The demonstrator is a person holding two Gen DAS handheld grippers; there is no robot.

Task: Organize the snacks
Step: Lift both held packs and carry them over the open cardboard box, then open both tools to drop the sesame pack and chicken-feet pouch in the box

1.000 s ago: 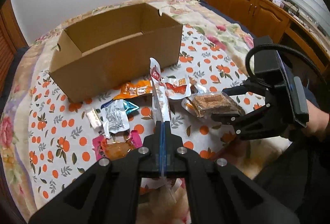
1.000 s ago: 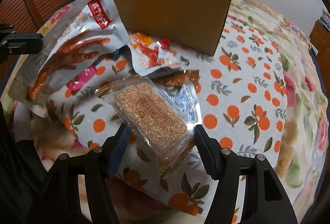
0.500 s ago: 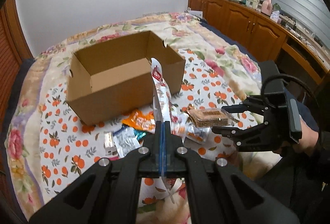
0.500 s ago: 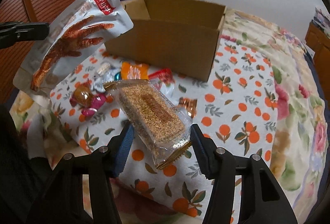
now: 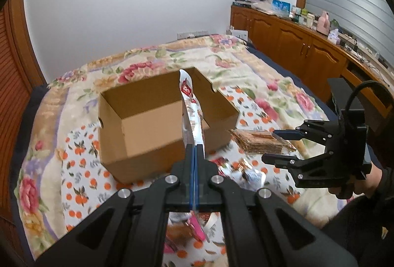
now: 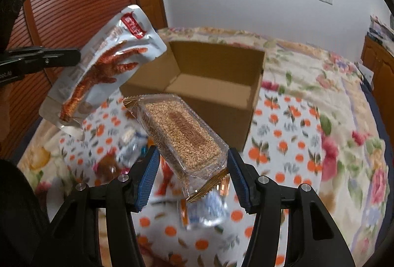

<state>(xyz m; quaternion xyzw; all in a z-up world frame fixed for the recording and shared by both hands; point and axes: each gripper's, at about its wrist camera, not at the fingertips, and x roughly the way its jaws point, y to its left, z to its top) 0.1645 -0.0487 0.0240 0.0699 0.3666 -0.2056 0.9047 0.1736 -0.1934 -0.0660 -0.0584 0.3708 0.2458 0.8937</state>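
Left fingers (image 5: pixel 195 151) pinch the chicken-foot pouch (image 5: pixel 190 114); right fingers (image 6: pixel 230 168) clamp the sesame bar (image 6: pixel 182 130).

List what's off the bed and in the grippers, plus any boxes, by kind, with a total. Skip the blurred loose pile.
Chicken-foot pouch: 1, pinched in the left gripper
Sesame bar pack: 1, between the fingers of the right gripper
Cardboard box: 1, open on top
Total: 3

2 wrist views above, sharing box (image 5: pixel 157 119)
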